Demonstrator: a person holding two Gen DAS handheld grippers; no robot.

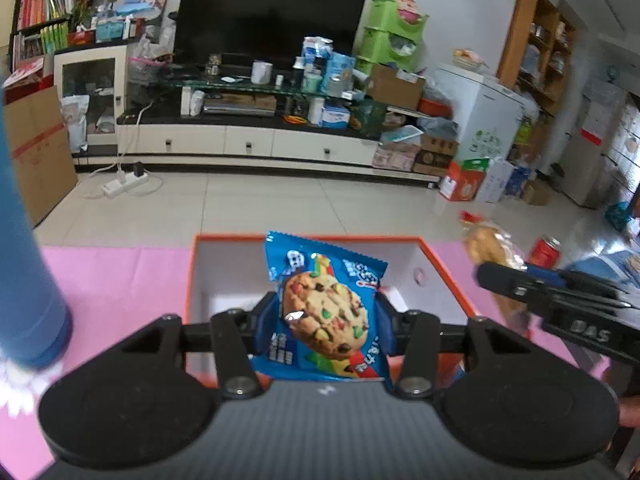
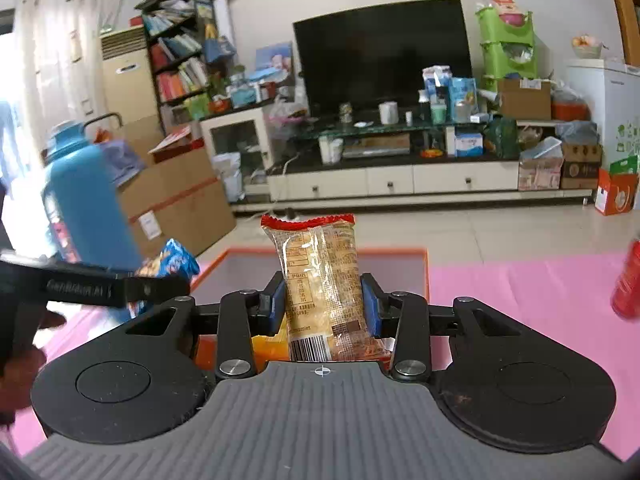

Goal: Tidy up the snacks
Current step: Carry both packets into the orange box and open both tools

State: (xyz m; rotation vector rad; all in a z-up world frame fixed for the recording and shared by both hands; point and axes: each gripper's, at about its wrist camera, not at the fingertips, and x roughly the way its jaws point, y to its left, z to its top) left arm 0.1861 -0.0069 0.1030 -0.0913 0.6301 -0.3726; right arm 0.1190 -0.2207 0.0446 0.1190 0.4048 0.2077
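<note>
My left gripper (image 1: pixel 326 316) is shut on a blue cookie packet (image 1: pixel 326 308) and holds it upright above the open orange-rimmed box (image 1: pixel 192 280), whose white inside shows behind it. My right gripper (image 2: pixel 324 304) is shut on a clear pastry packet with a red top (image 2: pixel 320 280), held upright over the same box (image 2: pixel 424 272). In the left wrist view the right gripper (image 1: pixel 492 276) with its pastry packet (image 1: pixel 486 242) is at the right of the box. In the right wrist view the left gripper (image 2: pixel 176 284) and its cookie packet (image 2: pixel 172 264) are at the left.
The box sits on a pink table mat (image 1: pixel 120 280). A tall blue bottle (image 1: pixel 24 240) stands at the left of the mat, also in the right wrist view (image 2: pixel 84 208). A red can (image 1: pixel 545 250) stands at the right. Beyond the table are tiled floor and a TV cabinet.
</note>
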